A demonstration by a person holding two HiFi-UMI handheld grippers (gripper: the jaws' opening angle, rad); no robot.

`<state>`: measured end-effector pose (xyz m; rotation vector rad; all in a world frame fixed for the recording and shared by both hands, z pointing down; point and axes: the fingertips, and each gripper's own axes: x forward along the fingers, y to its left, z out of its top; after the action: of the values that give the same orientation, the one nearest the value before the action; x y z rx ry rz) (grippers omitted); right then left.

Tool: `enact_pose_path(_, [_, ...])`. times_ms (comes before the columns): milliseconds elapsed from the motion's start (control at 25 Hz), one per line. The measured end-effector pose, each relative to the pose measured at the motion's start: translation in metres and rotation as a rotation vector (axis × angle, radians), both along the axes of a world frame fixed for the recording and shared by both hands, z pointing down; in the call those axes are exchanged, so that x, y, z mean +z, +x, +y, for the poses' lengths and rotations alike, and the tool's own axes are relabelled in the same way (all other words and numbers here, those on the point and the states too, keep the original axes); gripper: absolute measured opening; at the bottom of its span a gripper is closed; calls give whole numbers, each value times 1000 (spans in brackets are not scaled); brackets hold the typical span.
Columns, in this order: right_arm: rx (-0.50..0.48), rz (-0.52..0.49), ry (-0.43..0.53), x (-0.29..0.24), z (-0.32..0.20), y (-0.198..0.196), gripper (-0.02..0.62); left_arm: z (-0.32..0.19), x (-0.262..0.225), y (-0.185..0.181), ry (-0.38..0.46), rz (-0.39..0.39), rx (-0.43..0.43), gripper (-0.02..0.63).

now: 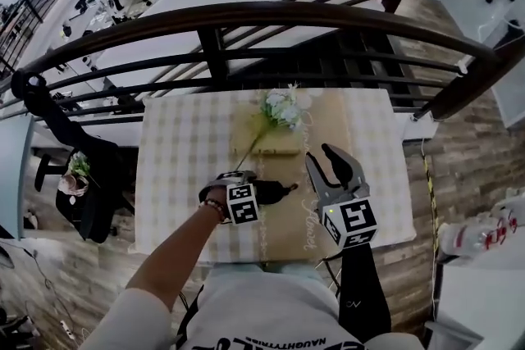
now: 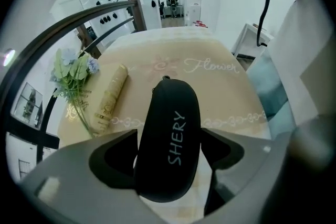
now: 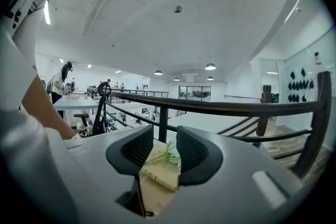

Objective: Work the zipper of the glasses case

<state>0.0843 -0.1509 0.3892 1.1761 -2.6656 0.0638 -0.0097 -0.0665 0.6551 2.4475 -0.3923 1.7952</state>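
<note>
The cloth-covered table fills the middle of the head view, with a spray of artificial flowers on a beige wrapped packet toward its far edge. At the table's centre, the left gripper pinches the black glasses case across its width, one jaw on each long side. The right gripper hangs at lower right, spread, with nothing between its jaws. The case is a smooth oval shell lettered SHERY, with a small zipper pull at its far tip. I'd say it looks shut, the zipping not yet begun.
</note>
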Motion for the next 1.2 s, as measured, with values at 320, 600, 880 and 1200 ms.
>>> enact_pose_path(320, [-39, -66, -21, 6, -23, 7, 164, -7, -55, 6, 105, 195, -196, 380])
enact_pose_path(600, [-83, -80, -29, 11, -32, -2, 166, -27, -69, 6, 147, 314, -423, 219])
enact_pose_path(880, [-124, -81, -48, 21, -34, -1, 170, -14, -34, 3, 37, 280, -493, 179])
enact_pose_path(1200, [-523, 275, -116, 96, -14, -33, 115, -13, -36, 4, 29, 291, -519, 179])
